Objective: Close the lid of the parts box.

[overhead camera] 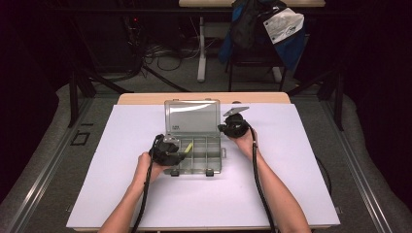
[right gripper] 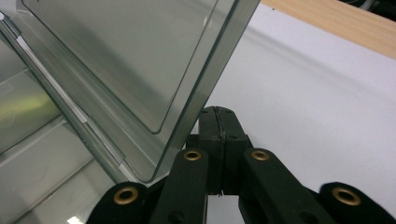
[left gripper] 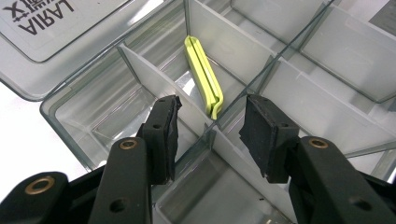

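A clear plastic organizer box (overhead camera: 194,170) lies in the middle of the white sheet, its lid (overhead camera: 192,116) standing up at the back. A yellow-green clip (overhead camera: 188,147) lies in one compartment; the left gripper view has the clip (left gripper: 203,74) just beyond the jaws. My left gripper (overhead camera: 180,155) hovers over the box's front left part, open, its jaws on either side of a divider (left gripper: 154,86) and gripping nothing. My right gripper (overhead camera: 222,128) is shut with nothing between the pads. It sits at the lid's right edge, close to the lid's lower corner (right gripper: 154,172).
The box rests on a white sheet (overhead camera: 291,170) that covers a wooden table (overhead camera: 145,98). Bare sheet lies to the left, right and front of the box. Beyond the table stands a chair with a blue bag (overhead camera: 262,29) and cables on the floor.
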{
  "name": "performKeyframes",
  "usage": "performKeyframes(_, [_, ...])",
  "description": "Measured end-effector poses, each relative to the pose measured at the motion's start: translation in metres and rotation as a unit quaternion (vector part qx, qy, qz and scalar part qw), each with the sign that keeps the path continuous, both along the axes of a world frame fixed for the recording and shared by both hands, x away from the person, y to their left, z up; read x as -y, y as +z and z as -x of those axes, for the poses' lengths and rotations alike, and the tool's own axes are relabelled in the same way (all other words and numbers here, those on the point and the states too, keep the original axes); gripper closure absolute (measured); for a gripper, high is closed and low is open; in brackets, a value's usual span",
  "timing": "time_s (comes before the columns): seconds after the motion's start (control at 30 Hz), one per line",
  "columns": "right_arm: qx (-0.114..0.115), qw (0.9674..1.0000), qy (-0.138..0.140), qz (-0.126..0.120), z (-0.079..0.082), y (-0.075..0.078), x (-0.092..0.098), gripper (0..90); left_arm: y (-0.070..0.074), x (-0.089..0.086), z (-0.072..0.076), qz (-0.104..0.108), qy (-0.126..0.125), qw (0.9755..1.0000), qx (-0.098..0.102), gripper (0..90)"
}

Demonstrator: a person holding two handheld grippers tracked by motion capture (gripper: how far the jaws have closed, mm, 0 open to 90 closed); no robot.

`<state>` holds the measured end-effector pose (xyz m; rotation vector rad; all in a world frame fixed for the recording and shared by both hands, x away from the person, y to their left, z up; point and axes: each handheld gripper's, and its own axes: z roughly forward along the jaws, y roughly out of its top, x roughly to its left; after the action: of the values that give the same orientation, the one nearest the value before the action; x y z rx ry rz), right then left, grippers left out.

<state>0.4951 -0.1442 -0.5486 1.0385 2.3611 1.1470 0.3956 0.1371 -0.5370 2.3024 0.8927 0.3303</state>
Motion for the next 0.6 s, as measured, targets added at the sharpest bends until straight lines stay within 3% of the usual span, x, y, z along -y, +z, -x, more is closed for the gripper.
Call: performKeyframes(0.6, [0.020,0.9997,0.008,-0.014,0.0023,0.0038,0.0012,90.0,0.0000,0.0008,0.0005,-0.004,0.003,1.0000,0.001,54.4])
